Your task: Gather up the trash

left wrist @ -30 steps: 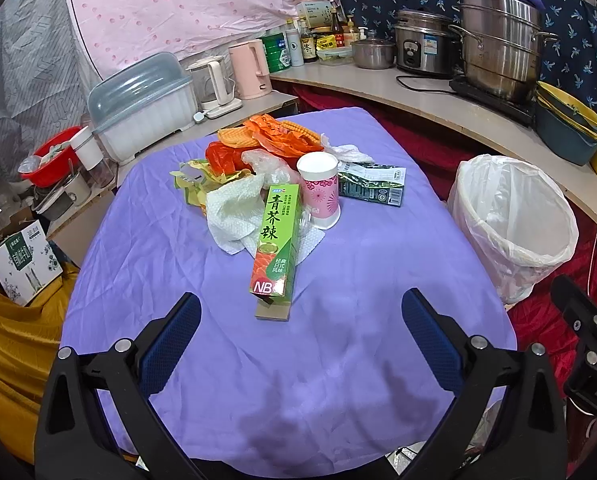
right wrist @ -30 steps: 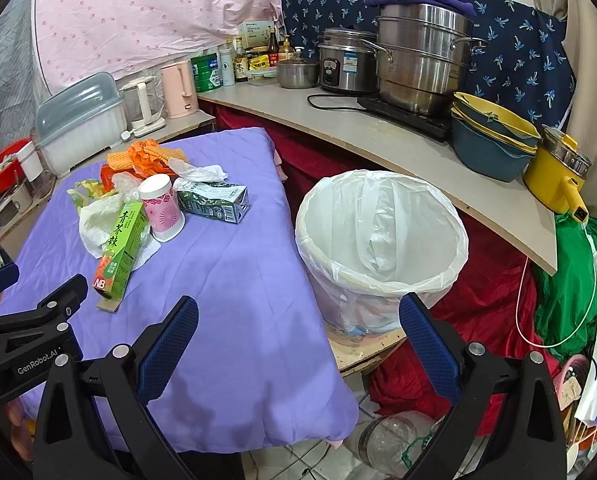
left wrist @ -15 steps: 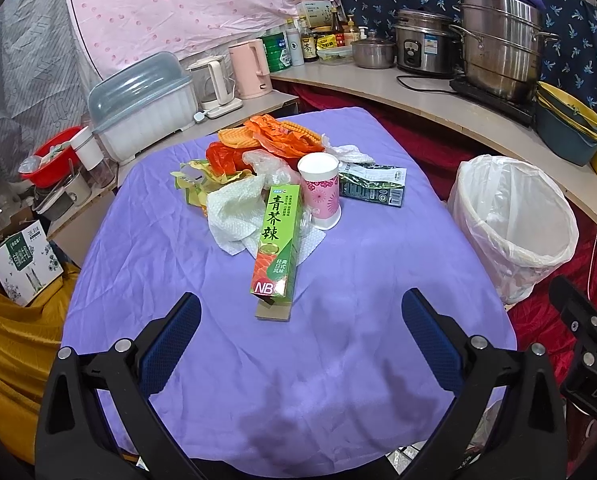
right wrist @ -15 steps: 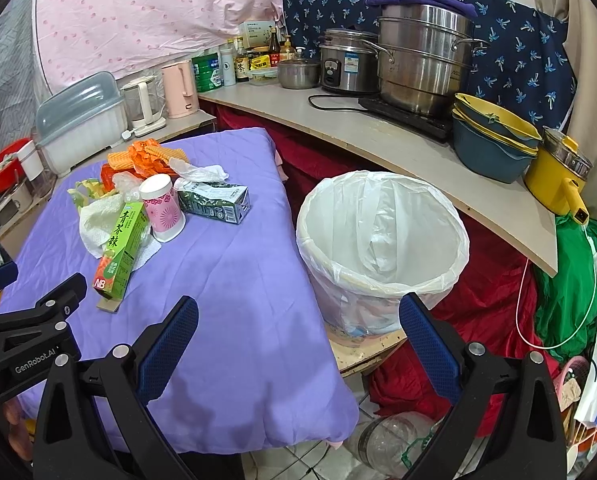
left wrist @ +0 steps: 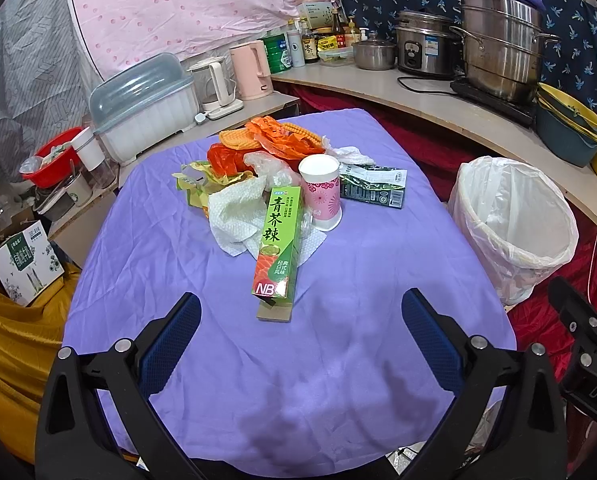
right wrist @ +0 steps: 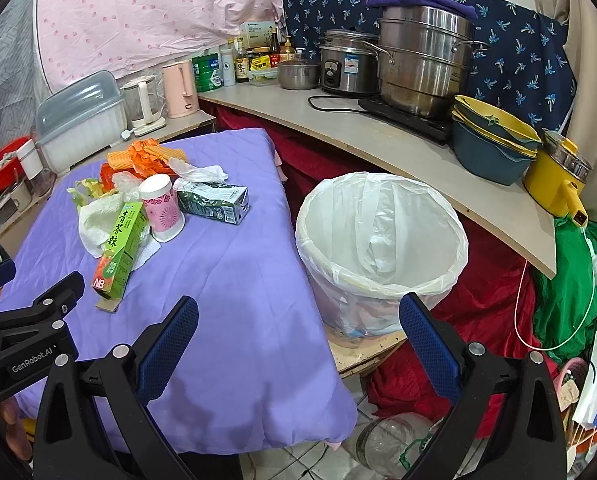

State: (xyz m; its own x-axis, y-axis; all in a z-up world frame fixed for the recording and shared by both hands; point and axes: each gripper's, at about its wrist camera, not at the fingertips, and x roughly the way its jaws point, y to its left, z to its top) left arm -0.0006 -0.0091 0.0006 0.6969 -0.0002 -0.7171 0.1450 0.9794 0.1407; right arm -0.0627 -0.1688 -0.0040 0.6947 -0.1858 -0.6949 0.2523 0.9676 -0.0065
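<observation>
A pile of trash lies on the purple-covered table point(left wrist: 338, 360): a long green box point(left wrist: 277, 242) point(right wrist: 120, 250), a pink paper cup point(left wrist: 321, 192) point(right wrist: 161, 208), a dark green carton point(left wrist: 372, 186) point(right wrist: 214, 199), white paper towel point(left wrist: 234, 216), orange wrappers point(left wrist: 270, 140) and yellow-green wrappers point(left wrist: 196, 180). A bin lined with a white bag point(left wrist: 512, 224) point(right wrist: 382, 240) stands right of the table. My left gripper point(left wrist: 298, 340) is open and empty, above the table's near part, short of the green box. My right gripper point(right wrist: 298, 344) is open and empty, near the table's right edge and the bin.
A curved counter point(right wrist: 378, 136) behind the bin carries steel pots point(right wrist: 422, 60), a rice cooker point(right wrist: 348, 66), stacked bowls point(right wrist: 494, 140) and bottles. A dish box point(left wrist: 146, 104), kettles and a red basin point(left wrist: 52, 156) stand left of the table. A plastic bottle point(right wrist: 386, 440) lies on the floor.
</observation>
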